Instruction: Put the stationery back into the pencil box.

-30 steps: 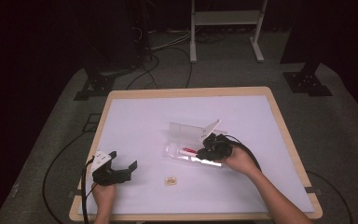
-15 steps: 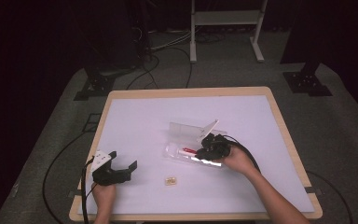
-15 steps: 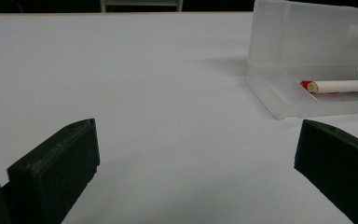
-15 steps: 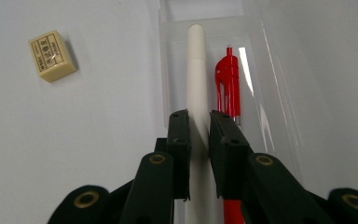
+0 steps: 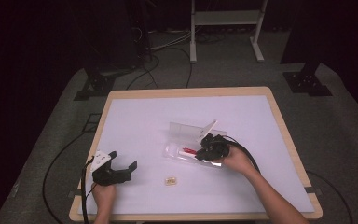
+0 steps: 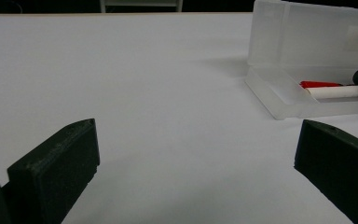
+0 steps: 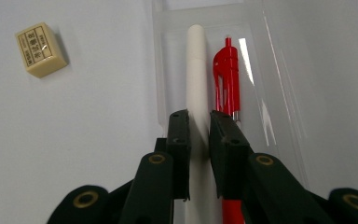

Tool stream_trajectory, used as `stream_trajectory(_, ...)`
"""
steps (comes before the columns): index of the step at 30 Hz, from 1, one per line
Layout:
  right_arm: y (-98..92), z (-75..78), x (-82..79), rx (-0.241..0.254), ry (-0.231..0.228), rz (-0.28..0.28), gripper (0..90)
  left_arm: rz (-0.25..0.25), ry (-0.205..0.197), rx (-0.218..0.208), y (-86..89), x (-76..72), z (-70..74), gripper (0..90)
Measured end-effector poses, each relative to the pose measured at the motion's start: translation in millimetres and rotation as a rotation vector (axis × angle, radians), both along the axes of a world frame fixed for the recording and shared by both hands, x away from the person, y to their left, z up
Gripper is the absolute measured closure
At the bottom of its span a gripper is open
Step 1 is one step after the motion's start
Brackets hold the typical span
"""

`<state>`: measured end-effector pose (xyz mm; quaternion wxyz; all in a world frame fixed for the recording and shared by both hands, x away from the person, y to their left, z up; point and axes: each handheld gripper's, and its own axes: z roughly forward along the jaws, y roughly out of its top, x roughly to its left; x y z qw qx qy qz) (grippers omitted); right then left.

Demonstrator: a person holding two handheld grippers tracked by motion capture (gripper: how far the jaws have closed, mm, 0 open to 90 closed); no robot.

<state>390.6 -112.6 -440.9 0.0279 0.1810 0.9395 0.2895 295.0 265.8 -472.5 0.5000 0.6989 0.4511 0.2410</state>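
Observation:
A clear plastic pencil case lies open mid-table, its lid standing up behind it. In the tray a white pen lies beside a red pen. My right gripper is shut on the white pen, reaching into the case from its right end. My left gripper rests near the front left corner, open and holding nothing. From there the case, the red pen and the white pen sit ahead to the right.
A small cream eraser with printed text lies on the white table in front of the case, left of it in the right gripper view. Cables and metal stand feet are on the floor behind the table.

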Motion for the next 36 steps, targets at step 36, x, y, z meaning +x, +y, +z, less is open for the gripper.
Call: stream_trajectory(36, -4.2, -4.1, 2.3, 0.021, 0.019, -0.017, 75.6, -0.001, 0.000, 0.000, -0.1, 0.1, 0.0, 0.0)
